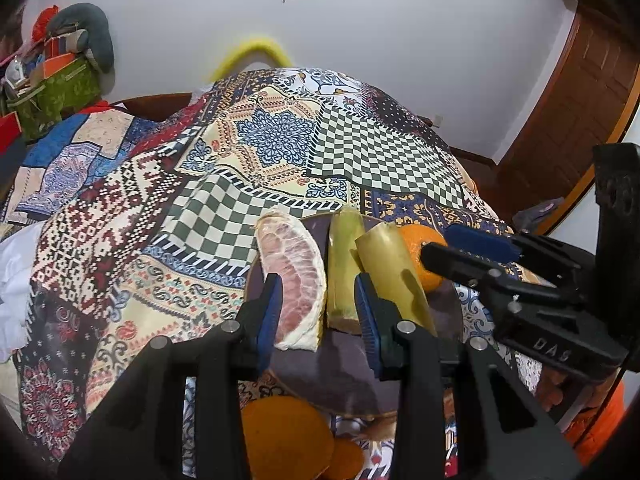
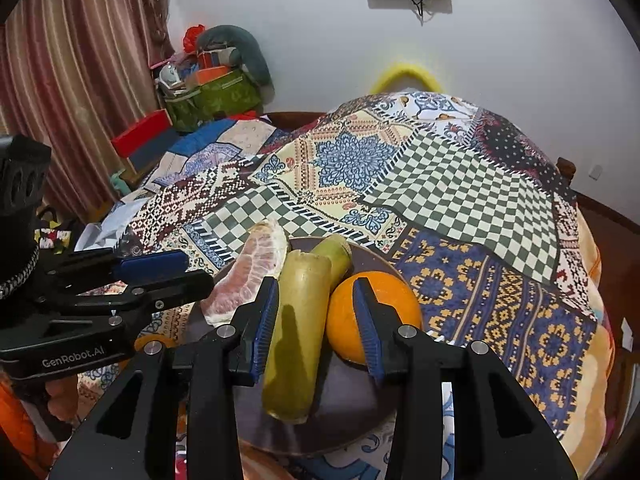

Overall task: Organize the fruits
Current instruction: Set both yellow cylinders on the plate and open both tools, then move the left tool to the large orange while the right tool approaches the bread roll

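Hovering unclenched over the plate [image 2: 352, 408] of fruit, left gripper [image 1: 320, 312] and right gripper [image 2: 320, 320] grasp nothing.

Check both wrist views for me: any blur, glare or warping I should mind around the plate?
Left wrist view: strong fisheye bending, dark corners; the pomelo segment is sharp, the yellow hoop behind the bed is smeared. Right wrist view: same warping; soft glare on the orange, and the plate reads clearly.

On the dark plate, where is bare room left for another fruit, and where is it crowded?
Free: the plate's near part, in front of the orange and beside the nearer green stalk piece. Crowded: the far half, where the pomelo wedge, both stalk pieces and orange sit together.
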Tool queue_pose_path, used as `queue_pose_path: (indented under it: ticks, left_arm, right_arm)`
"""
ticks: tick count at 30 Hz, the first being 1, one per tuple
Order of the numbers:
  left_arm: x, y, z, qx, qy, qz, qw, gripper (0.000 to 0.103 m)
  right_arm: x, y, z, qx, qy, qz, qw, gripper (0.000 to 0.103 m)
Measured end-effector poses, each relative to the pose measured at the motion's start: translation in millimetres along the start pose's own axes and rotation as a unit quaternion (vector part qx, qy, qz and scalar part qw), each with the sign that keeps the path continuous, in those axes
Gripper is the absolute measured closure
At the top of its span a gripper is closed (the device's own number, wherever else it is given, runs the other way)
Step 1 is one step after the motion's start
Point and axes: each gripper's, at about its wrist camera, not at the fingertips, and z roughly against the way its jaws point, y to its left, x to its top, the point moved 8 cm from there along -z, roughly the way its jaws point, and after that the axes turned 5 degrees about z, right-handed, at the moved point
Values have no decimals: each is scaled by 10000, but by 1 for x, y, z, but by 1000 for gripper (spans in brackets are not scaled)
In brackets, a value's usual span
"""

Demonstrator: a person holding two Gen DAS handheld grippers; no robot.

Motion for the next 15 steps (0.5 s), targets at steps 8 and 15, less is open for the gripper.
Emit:
queue_pose_path:
  ticks: [8,15]
  left_arm:
    - [-9,4,31,89,-77,-27,9999,65]
    - [-34,9,50,200,-6,6,9998,45]
  right_arm:
    - [-4,5,29,-230,-147,176,9995,67]
    - [-13,13,55,-367,-292,295,9985,66]
